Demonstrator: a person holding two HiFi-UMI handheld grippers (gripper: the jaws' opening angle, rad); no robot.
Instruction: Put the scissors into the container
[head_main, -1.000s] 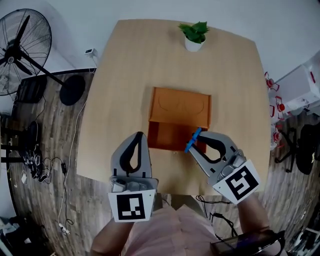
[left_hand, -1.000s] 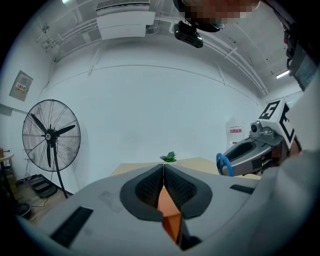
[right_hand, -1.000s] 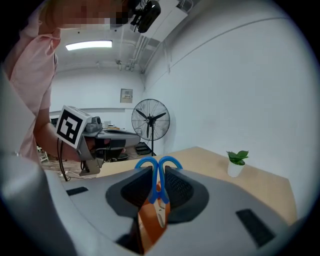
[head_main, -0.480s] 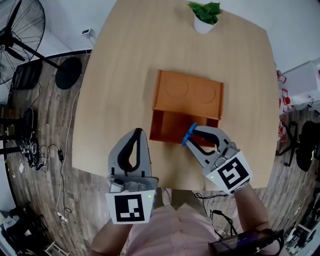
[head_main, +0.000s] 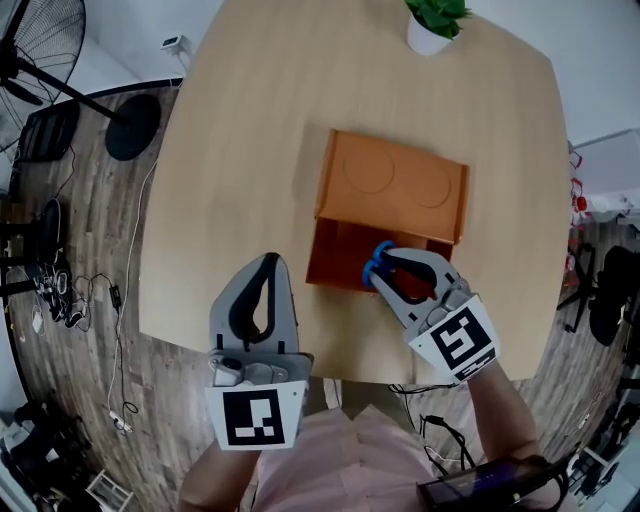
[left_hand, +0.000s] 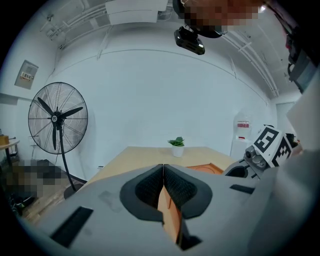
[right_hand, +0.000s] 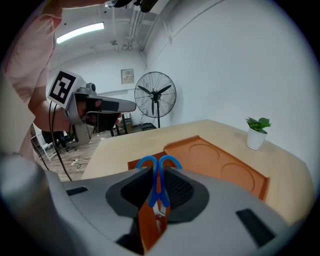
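Note:
Blue-handled scissors (right_hand: 159, 176) are clamped between the jaws of my right gripper (right_hand: 159, 192), handle loops sticking out past the tips. In the head view the scissors (head_main: 378, 262) hang over the near open compartment of the orange container (head_main: 392, 188), with the right gripper (head_main: 384, 268) at that compartment's near right edge. My left gripper (head_main: 262, 276) is shut and empty, hovering left of the container near the table's front edge. In the left gripper view its jaws (left_hand: 163, 176) meet with nothing between them.
The container's far half is a flat lid with two round recesses (right_hand: 220, 167). A small potted plant (head_main: 436, 22) stands at the far table edge. A floor fan (left_hand: 59, 124) and cables (head_main: 60, 300) are beside the table on the left.
My right gripper has carried the scissors forward and slightly left, from the container's near rim to over its open compartment. The left gripper has hardly moved.

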